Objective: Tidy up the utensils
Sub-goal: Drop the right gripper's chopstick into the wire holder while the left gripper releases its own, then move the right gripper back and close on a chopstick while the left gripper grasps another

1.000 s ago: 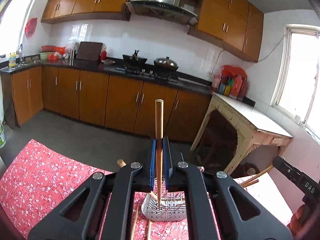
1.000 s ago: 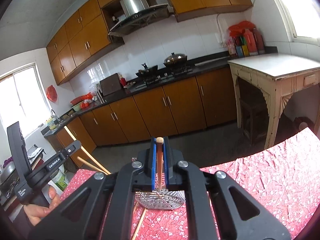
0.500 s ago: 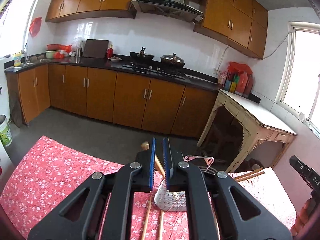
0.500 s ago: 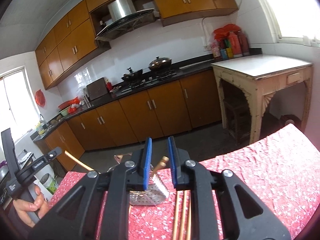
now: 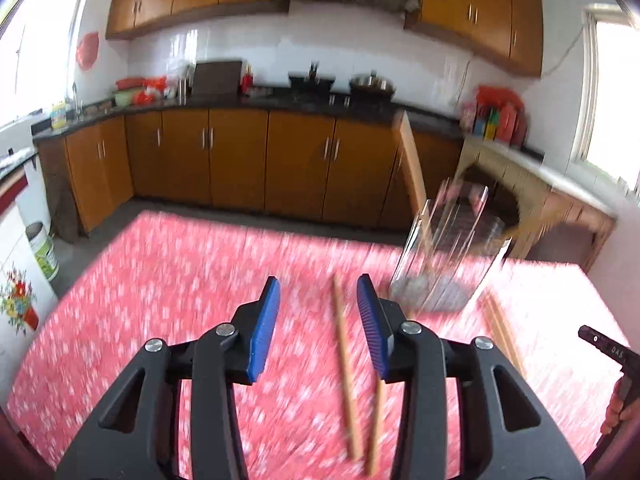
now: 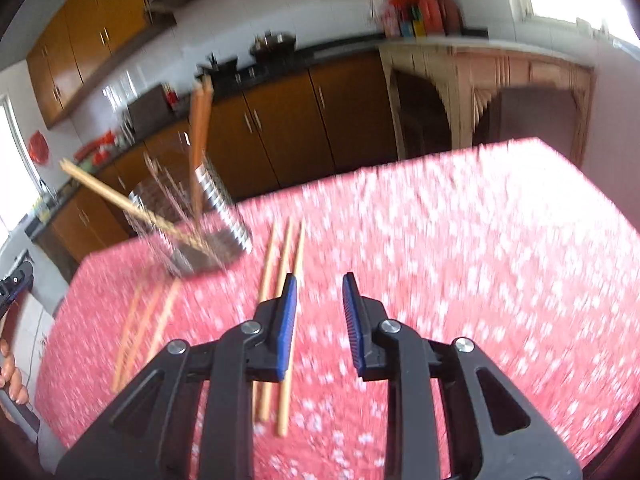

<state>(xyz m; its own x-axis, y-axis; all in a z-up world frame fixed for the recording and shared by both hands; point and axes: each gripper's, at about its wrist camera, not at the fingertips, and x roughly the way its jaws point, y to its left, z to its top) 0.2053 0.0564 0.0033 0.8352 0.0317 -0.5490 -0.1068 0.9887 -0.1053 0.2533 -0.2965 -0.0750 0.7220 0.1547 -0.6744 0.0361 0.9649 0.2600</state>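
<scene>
Both chopsticks you were clamping a second ago are out of your grip, and both cameras now tip down toward the red floral tablecloth (image 5: 160, 280) instead of across the kitchen. Your left gripper (image 5: 318, 320) has its blue pads apart and its jaws are opening; nothing is pressed between them, though one loose chopstick (image 5: 346, 368) lies on the cloth in the gap, with a second partly hidden under the right pad. From that view the wire utensil holder (image 5: 444, 256) stands at about 1 o'clock, blurred, with chopsticks leaning out of it. Your right gripper (image 6: 319, 312) is also empty, its jaws opening. Three chopsticks (image 6: 280, 280) lie side by side at 11 o'clock, running under its left pad; a further few (image 6: 140, 328) lie apart at 9 o'clock. In that view the holder (image 6: 192, 220) sits at 10 o'clock near the table's far corner, holding upright and slanted chopsticks.
</scene>
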